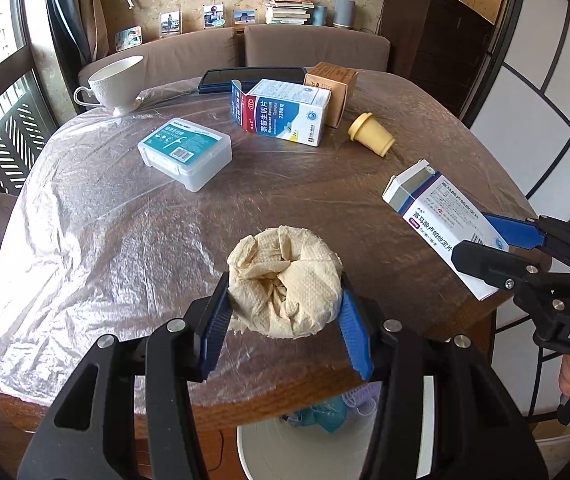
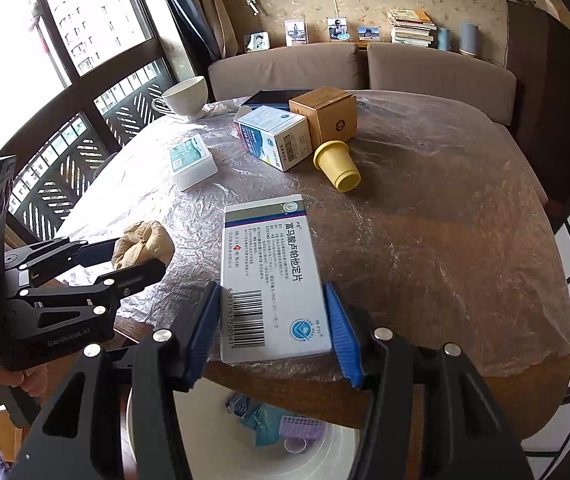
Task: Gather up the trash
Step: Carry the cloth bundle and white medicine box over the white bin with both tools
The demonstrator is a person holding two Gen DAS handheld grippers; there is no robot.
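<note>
My left gripper is shut on a crumpled beige tissue ball, held above the table's near edge; the tissue also shows in the right wrist view. My right gripper is shut on a white and blue medicine box, held above the table's near edge; the box also shows in the left wrist view. A white trash bin stands on the floor below the table edge, with blue and purple scraps inside.
On the plastic-covered table lie a floss box, an open blue and white medicine box, a brown carton, a tipped yellow cup, a white teacup and a dark tray. A sofa stands behind.
</note>
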